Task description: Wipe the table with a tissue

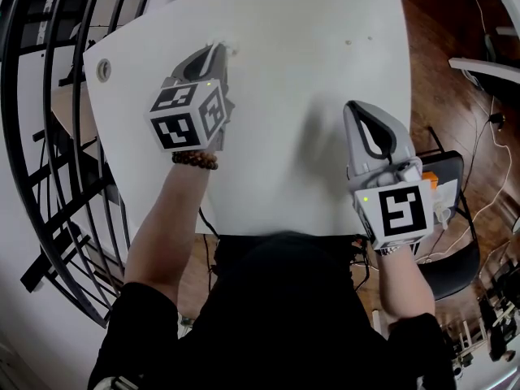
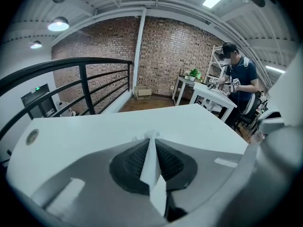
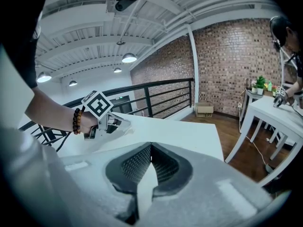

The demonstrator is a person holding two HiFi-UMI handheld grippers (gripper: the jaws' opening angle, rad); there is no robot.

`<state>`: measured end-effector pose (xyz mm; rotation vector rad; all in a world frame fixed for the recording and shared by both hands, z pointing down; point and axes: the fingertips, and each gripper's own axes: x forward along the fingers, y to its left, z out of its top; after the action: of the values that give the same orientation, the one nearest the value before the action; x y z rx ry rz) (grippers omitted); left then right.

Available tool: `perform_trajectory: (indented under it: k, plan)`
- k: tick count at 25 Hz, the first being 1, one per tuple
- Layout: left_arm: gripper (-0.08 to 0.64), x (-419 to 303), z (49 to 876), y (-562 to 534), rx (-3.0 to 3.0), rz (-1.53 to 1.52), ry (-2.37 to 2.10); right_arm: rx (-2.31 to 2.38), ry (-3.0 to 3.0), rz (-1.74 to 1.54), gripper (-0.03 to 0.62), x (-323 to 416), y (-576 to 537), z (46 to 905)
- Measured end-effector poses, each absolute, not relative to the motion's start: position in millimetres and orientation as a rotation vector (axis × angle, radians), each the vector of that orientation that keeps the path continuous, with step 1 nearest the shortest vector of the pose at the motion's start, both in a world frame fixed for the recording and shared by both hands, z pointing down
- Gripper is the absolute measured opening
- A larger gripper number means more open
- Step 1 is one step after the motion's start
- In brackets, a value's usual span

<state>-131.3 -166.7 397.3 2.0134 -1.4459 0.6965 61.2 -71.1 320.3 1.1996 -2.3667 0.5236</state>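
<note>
— How many tools?
— Two: one left tool (image 1: 218, 49), one right tool (image 1: 354, 106), and each carries one marker cube.
— Tissues?
— One tissue (image 2: 152, 167), in the left tool.
— And surfaces?
— Two: one white surface (image 1: 309, 47) near, one second surface (image 2: 215, 96) far right, with one person (image 2: 239, 77) at it.
— Anything else?
— One bead bracelet (image 1: 195, 160), one cardboard box (image 2: 142, 92), one plant (image 2: 193, 73)

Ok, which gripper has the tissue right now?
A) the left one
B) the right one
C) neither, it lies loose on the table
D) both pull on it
A: the left gripper has its jaws pinched on the thin white tissue, while the right gripper is shut with nothing in it.
</note>
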Motion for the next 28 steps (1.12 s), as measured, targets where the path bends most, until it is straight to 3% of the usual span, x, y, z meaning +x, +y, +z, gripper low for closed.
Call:
perform_trajectory:
  k: [17, 28]
  plan:
    - [0.023, -198.9, 401.8, -162.7, 1.903, 0.692, -1.596, 1.182, -2.368, 0.520, -0.008, 48.2, -65.8, 319.0]
    - [0.023, -195.4, 427.1, -158.1, 1.891, 0.723, -1.525, 1.181, -2.332, 0.520, -0.008, 50.0, -64.3, 326.5]
